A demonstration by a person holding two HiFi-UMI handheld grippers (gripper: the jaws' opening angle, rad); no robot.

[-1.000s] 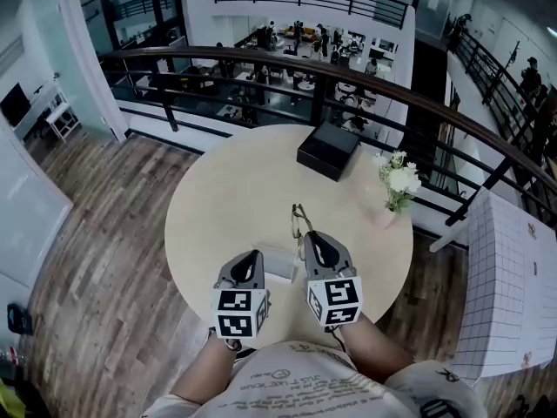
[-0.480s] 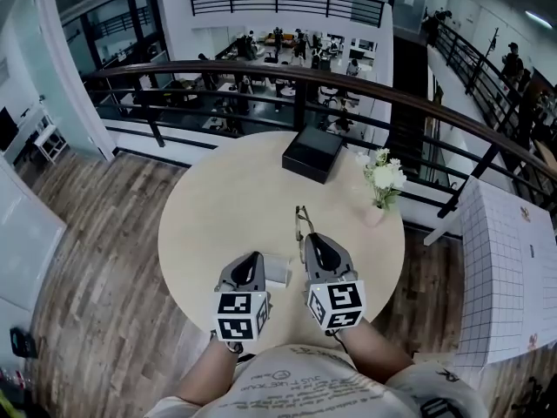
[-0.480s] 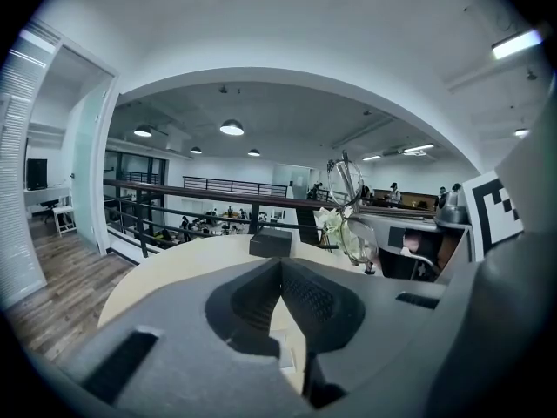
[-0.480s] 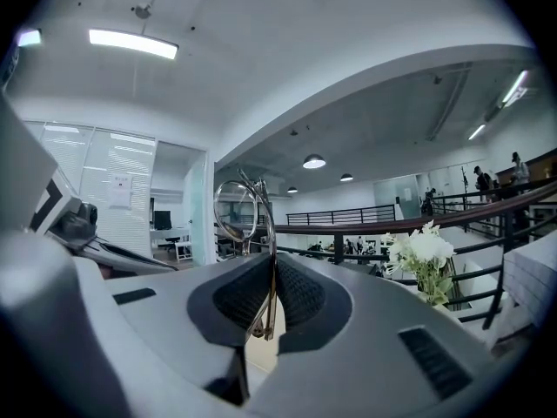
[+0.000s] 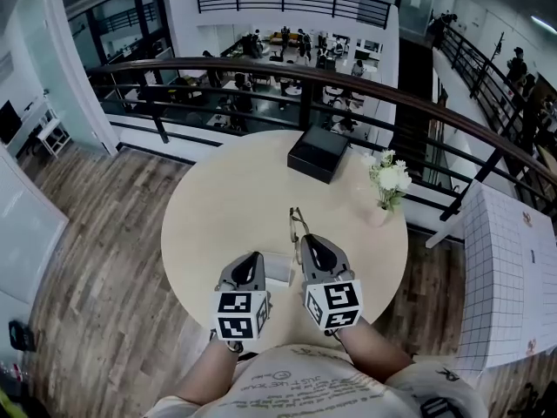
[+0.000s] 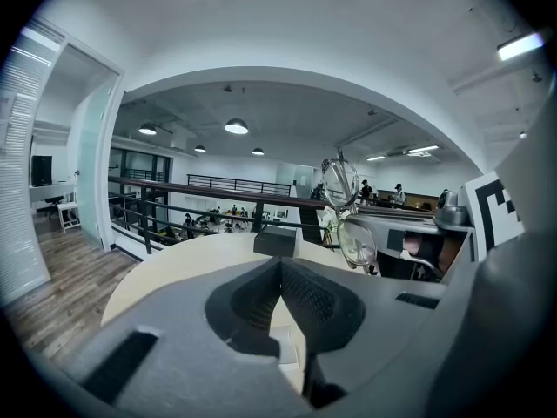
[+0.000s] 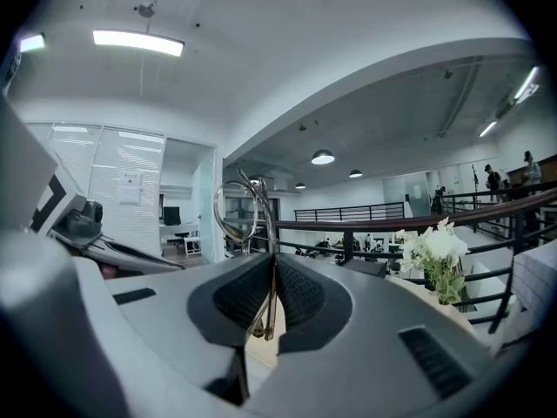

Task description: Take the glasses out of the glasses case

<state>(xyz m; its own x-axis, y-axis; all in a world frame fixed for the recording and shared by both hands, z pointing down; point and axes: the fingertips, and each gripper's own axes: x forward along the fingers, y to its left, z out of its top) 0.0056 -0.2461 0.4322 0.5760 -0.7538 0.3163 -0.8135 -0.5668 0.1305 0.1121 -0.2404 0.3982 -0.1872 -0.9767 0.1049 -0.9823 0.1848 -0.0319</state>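
- The right hand-held gripper (image 7: 272, 259) has its jaws closed on the glasses (image 7: 235, 214). The folded temples are pinched between the pads, and the lenses stand clear above the jaw tips, over the near part of the worktop (image 5: 226, 198).
- The left hand-held gripper (image 6: 280, 264) has its jaw tips together, and nothing can be made out between them.
- The glasses case (image 5: 280, 268) lies near the worktop's near edge. Only a pale strip of it shows between the two grippers, and whether it is open cannot be told.
- A black box (image 5: 322, 153) sits at the far edge, and flowers (image 5: 389, 179) at the right edge.
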